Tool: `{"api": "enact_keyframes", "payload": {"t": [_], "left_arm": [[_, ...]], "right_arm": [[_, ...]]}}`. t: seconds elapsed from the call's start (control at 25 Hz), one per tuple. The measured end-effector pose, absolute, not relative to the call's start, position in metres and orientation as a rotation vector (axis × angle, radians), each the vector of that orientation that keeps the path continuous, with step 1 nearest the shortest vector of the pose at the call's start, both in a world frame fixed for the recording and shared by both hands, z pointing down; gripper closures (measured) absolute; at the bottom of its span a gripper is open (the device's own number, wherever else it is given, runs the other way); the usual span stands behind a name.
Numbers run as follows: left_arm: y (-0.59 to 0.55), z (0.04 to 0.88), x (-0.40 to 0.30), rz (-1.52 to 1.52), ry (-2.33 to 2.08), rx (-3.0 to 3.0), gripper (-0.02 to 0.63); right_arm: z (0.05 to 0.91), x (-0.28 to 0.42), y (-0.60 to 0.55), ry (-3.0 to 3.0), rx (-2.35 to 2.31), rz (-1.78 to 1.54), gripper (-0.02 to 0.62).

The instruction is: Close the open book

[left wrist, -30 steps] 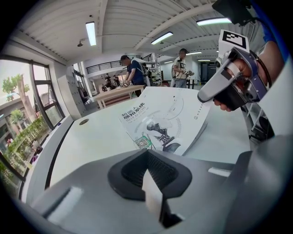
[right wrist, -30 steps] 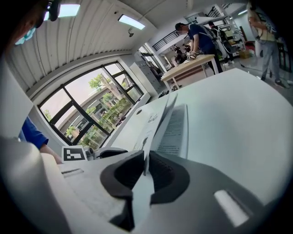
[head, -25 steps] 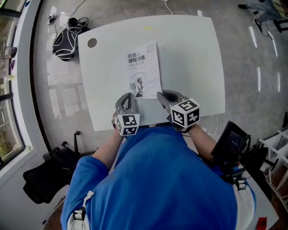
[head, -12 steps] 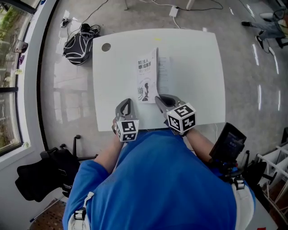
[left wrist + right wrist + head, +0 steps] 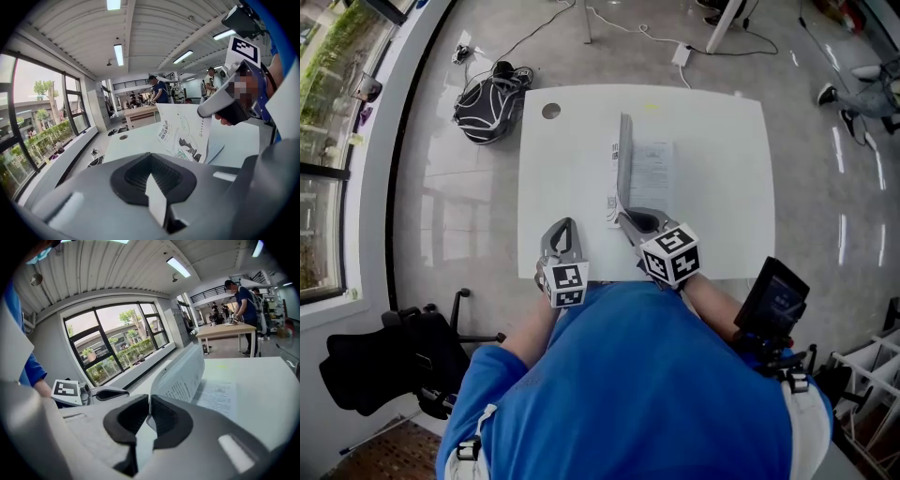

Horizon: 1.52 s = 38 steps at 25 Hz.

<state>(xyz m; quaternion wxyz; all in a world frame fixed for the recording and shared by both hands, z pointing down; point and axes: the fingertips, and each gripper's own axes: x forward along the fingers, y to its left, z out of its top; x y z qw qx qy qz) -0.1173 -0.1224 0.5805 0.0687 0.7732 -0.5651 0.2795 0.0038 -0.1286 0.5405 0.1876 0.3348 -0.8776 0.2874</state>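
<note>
On the white table point(image 5: 722, 187) lies the book point(image 5: 652, 174). Its cover point(image 5: 624, 155) stands on edge, the titled face to the left, and a printed page lies bare to its right. My right gripper point(image 5: 628, 218) is shut on the cover's near edge. Its jaws have just been closing a little, and the cover point(image 5: 183, 375) runs between the pads of the right gripper point(image 5: 150, 401). My left gripper point(image 5: 565, 226) hovers left of the book over the table's near edge, shut on nothing. From the left gripper point(image 5: 152, 161), the cover point(image 5: 185, 133) and the right gripper point(image 5: 202, 111) show.
A black bag point(image 5: 487, 103) and cables lie on the floor beyond the table's far left corner, by a round hole point(image 5: 550, 111) in the top. A black chair point(image 5: 384, 370) stands at near left and a black device point(image 5: 773, 300) at near right. People stand at a distant wooden table point(image 5: 225, 329).
The cover lay flat with its title up. It has swung up in the right gripper to stand on edge, baring a printed page on its right. The left gripper has kept its place.
</note>
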Motion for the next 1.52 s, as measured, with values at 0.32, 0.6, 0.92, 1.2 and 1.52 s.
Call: {"api": "enact_keyframes", "payload": {"t": [0.32, 0.6, 0.92, 1.2, 1.52], "left_arm": [[-0.123, 0.565, -0.137, 0.801, -1.75, 2.294, 0.6], [-0.12, 0.566, -0.178, 0.782, -1.762, 2.273, 0.6], [-0.113, 0.583, -0.22, 0.773, -1.766, 2.236, 0.6], [-0.105, 0.595, -0.243, 0.79, -1.76, 2.19, 0.6], [-0.104, 0.608, -0.269, 0.809, -1.78, 2.121, 0.598]], "right_arm": [[0.529, -0.028, -0.133, -2.481, 0.871, 0.756, 0.571], [0.537, -0.079, -0.137, -2.455, 0.818, 0.729, 0.571], [0.575, -0.128, -0.137, -2.379, 0.746, 0.703, 0.571], [0.61, -0.155, -0.138, -2.3, 0.688, 0.699, 0.571], [0.655, -0.172, -0.138, -2.181, 0.631, 0.7, 0.571]]}}
